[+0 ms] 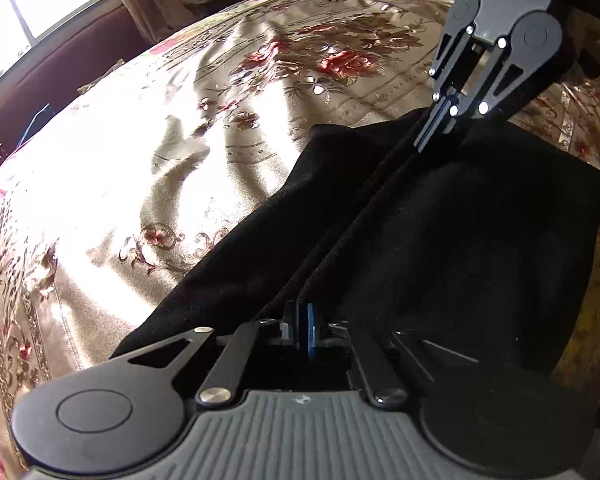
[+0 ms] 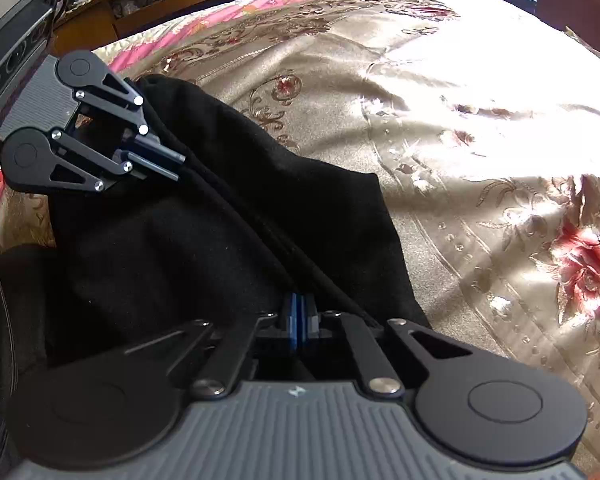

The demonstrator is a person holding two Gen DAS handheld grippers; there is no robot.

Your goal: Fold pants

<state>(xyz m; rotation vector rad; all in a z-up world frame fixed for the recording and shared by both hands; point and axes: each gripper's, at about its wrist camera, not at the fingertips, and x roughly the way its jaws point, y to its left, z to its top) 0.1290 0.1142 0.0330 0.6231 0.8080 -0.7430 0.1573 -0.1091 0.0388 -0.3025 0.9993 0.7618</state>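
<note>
Both claws, your left gripper (image 1: 300, 320) and right gripper (image 2: 298, 316), clamp the black pants (image 1: 440, 240) along one taut edge; soft, limp cloth, so keep it stretched.

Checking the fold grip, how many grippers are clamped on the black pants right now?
2. The left gripper and the right gripper each pinch one end of the taut raised edge of the black pants, jaws closed.
</note>
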